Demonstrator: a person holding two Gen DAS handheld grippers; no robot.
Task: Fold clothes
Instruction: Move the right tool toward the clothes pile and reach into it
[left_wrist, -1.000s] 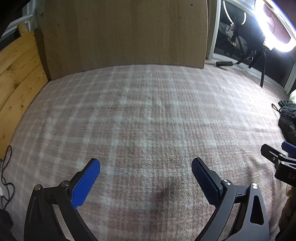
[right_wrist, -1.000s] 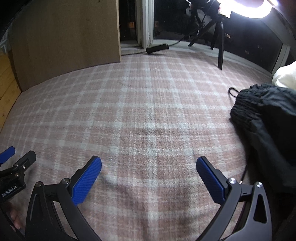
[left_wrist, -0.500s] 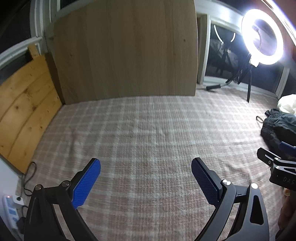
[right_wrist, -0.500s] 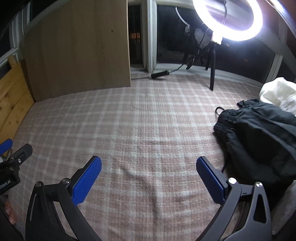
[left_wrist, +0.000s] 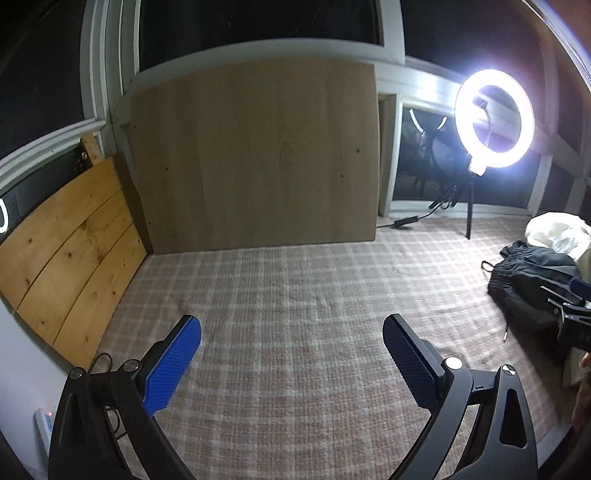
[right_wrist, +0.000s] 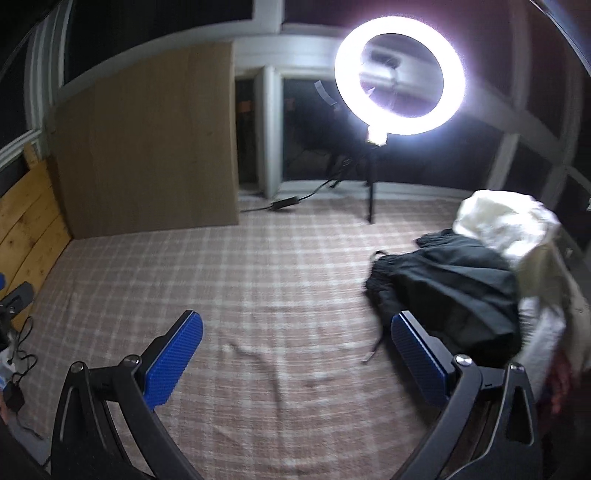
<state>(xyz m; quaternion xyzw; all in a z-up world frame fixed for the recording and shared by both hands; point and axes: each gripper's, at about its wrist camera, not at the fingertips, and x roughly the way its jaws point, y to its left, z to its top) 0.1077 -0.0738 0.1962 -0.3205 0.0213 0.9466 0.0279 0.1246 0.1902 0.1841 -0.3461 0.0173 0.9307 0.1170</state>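
**Right wrist view: dark garment heaped at my right, both jaws apart and empty**

Right wrist view shows my right gripper (right_wrist: 297, 334) with its jaws spread wide, nothing between the blue pads, hanging over the checked blanket (right_wrist: 258, 280). Just beyond the right pad lies the dark garment (right_wrist: 454, 291), bunched in a loose heap with a gathered edge and a thin cord trailing toward me. A white cloth (right_wrist: 506, 225) is piled against its far side, touching or overlapping it; I cannot tell which.

From the left wrist view, my left gripper (left_wrist: 291, 341) also has its jaws apart and bare, over open blanket. The dark garment sits well off to that side's right, by the ring light (left_wrist: 495, 118).

As for handling, I judge the dark garment soft and light, limp enough to sag and slide out of shape when lifted. The fabric looks slightly slick, so a pinch through one thin layer may slip. The gathered edge nearest me looks thicker and should give the firmest bite; two holds spread along it would let the cloth hang flat. The cord is a poor hold.

Whether this heap waits for folding or the pile is sorted, the scene does not settle.
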